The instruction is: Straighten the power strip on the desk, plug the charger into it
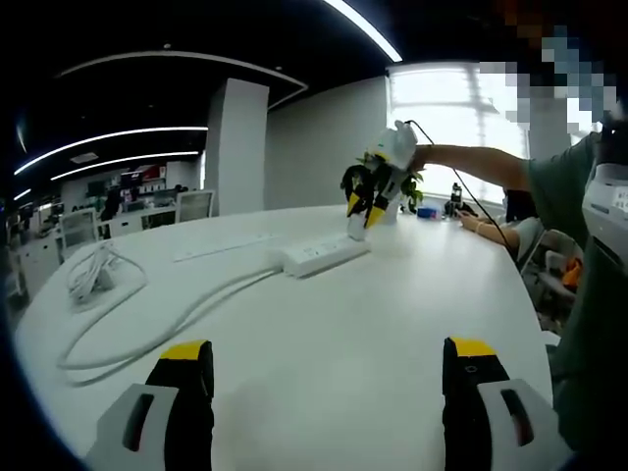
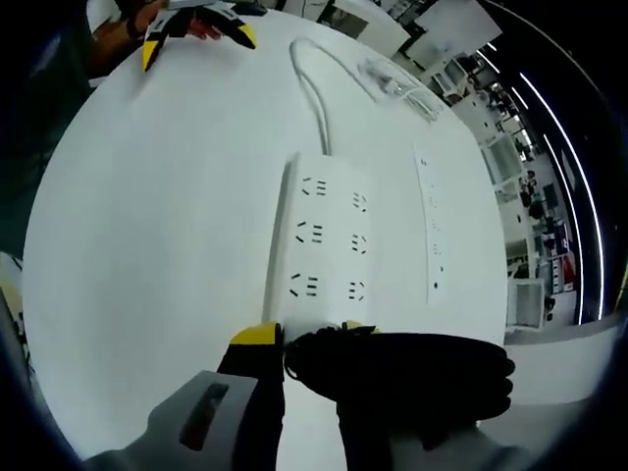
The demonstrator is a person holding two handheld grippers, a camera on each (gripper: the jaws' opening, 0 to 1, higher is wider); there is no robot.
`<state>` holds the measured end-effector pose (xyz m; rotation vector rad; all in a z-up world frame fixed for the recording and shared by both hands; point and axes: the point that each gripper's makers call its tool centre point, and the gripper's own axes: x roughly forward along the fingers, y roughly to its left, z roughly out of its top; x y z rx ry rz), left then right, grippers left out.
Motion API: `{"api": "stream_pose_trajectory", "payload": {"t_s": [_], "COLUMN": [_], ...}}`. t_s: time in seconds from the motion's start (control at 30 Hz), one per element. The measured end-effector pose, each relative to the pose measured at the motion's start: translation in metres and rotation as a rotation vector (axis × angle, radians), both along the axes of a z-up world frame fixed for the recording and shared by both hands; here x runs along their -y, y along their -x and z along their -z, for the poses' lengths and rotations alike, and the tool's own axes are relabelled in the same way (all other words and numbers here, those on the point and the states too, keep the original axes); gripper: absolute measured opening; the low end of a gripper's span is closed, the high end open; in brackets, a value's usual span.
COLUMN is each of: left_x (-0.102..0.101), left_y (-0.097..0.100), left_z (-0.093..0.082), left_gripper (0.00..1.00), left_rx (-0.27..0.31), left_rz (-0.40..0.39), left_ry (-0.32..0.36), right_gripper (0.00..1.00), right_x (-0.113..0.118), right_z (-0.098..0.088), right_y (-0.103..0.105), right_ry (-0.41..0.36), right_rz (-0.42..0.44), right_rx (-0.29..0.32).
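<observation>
A white power strip (image 1: 324, 255) lies across the middle of the round white table, and its cable (image 1: 177, 319) loops off to the left. In the right gripper view the strip (image 2: 329, 245) runs away from me with its socket rows facing up. My right gripper (image 2: 309, 339) is shut on a charger (image 2: 392, 378), which looks dark here, right at the strip's near end. From the left gripper view, the right gripper (image 1: 363, 211) stands over the strip's right end with a pale block at its tips. My left gripper (image 1: 329, 363) is open, well short of the strip, and appears far off as the left gripper (image 2: 196, 34).
A second flat white strip (image 2: 432, 226) lies beside the first, apart from it. A coiled white cable bundle (image 1: 93, 270) sits at the table's left. A person's arm (image 1: 471, 162) reaches in from the right. Office desks and chairs stand behind the table.
</observation>
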<state>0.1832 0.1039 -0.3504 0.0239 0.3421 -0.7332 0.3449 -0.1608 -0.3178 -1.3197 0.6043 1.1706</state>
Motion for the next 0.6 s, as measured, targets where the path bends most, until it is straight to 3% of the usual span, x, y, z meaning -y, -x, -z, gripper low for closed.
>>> {"api": "stream_pose_trajectory", "payload": {"t_s": [0.2, 0.3, 0.4, 0.47, 0.6], "left_x": [0.0004, 0.0002, -0.0019, -0.0047, -0.0076], "left_y": [-0.0011, -0.0018, -0.0007, -0.0009, -0.0048], "left_z": [0.0014, 0.0038, 0.0068, 0.0077, 0.0069], "left_gripper": [0.99, 0.99, 0.99, 0.99, 0.99], "left_rx": [-0.002, -0.007, -0.016, -0.017, -0.015], "left_rz": [-0.002, -0.002, -0.005, -0.011, -0.026], "left_ry": [0.004, 0.01, 0.003, -0.001, 0.001], "right_gripper": [0.14, 0.13, 0.13, 0.12, 0.13], "right_x": [0.001, -0.001, 0.0083, 0.0063, 0.0077], "right_z": [0.0006, -0.0003, 0.0002, -0.0015, -0.0014], "right_y": [-0.0005, 0.0, -0.0034, -0.0051, -0.0043], "right_ry": [-0.002, -0.08, -0.084, -0.155, -0.143], "right_rz": [-0.009, -0.004, -0.001, 0.014, 0.002], "right_rx": [-0.017, -0.051, -0.064, -0.078, -0.065]}}
